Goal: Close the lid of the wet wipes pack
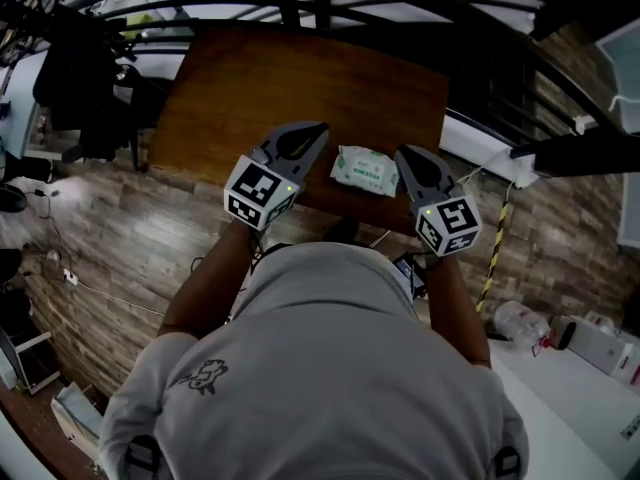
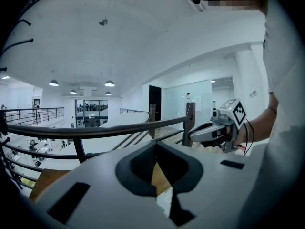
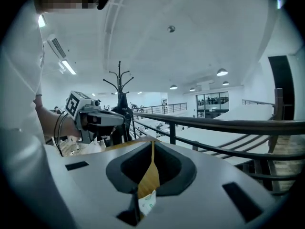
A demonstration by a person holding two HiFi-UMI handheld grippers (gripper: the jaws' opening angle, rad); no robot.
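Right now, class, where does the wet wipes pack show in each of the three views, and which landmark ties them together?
Head view: the wet wipes pack lies mid-picture, by the table's near edge.
Left gripper view: only a white sliver of it, bottom centre.
Right gripper view: a white-and-green sliver, bottom centre.
Shared landmark: the wooden table under it, brown in every view.

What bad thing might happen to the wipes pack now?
The wet wipes pack lies near the table's front edge, so a nudge from the left gripper or right gripper might slide it off. From the head view I cannot tell whether its lid snapped shut; wipes may dry.
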